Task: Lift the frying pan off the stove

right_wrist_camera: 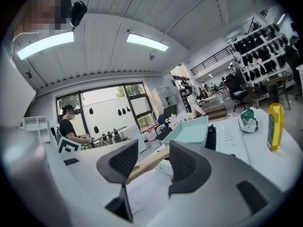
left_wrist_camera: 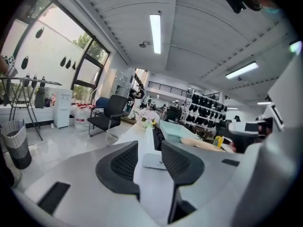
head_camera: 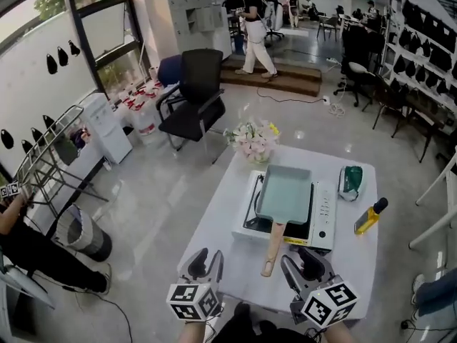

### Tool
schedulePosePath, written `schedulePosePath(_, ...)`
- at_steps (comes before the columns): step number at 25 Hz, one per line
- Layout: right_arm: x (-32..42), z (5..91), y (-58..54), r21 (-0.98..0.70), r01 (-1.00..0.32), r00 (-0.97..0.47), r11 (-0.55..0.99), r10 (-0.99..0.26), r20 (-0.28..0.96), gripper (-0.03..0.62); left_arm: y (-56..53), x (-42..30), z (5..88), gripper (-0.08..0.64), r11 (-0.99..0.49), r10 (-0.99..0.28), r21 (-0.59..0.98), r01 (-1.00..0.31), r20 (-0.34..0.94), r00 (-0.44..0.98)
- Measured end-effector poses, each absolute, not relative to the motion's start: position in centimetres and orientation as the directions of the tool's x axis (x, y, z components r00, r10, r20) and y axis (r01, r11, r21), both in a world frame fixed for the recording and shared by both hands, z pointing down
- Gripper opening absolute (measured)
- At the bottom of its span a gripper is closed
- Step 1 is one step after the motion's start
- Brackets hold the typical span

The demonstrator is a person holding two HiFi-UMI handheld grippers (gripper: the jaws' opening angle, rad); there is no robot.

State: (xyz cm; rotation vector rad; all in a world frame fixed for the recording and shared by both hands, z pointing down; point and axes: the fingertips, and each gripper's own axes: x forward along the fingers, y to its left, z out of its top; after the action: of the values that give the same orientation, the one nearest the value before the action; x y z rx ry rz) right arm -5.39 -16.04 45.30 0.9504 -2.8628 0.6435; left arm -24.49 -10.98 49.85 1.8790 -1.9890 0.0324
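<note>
A pale teal rectangular frying pan (head_camera: 285, 193) sits on the white portable stove (head_camera: 323, 224) on the white table (head_camera: 357, 263). Its wooden handle (head_camera: 273, 250) points toward me. My left gripper (head_camera: 206, 266) hovers open near the table's front edge, left of the handle tip, with nothing between its jaws. My right gripper (head_camera: 300, 271) is open too, just right of the handle tip. In the right gripper view the wooden handle (right_wrist_camera: 151, 161) shows through the gap beyond the open right gripper (right_wrist_camera: 150, 163), untouched. The left gripper view has the open left gripper (left_wrist_camera: 147, 159) facing the stove (left_wrist_camera: 154, 161) and pan (left_wrist_camera: 176, 130).
A flower bouquet (head_camera: 255, 141) stands at the table's far edge. A green-white pouch (head_camera: 350, 181) and a yellow oil bottle (head_camera: 370, 217) lie right of the stove. A black chair (head_camera: 194, 98), a bin (head_camera: 82, 233) and a rack (head_camera: 50, 156) stand at left.
</note>
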Motion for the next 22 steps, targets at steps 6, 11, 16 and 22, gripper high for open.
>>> schedulePosePath(6,-4.8,45.6,-17.6,-0.401,-0.676,-0.723,0.619,-0.662,0.198,0.192,-15.6,-23.8,50.2,0.130,-0.052,-0.942,0.287,-0.956,0.305,0.143)
schedulePosePath(11,-3.7,45.7,-17.7,-0.435,-0.716,-0.672,0.546,-0.709,0.215,0.192,-18.1,-22.2,50.1,0.132,-0.161,-0.916,0.310,-0.937,0.306,0.258)
schedulePosePath(16,-3.3,46.0,-17.5,-0.491,-0.722,-0.646,0.487,-0.729,0.227,0.192,-19.8,-20.5,49.8,0.141,-0.240,-0.886,0.342,-0.909,0.305,0.349)
schedulePosePath(22,-4.0,47.1,-17.2,-0.534,-0.721,-0.631,0.442,-0.738,0.240,0.193,-21.1,-19.0,50.3,0.169,-0.304,-0.820,0.479,-0.823,0.309,0.482)
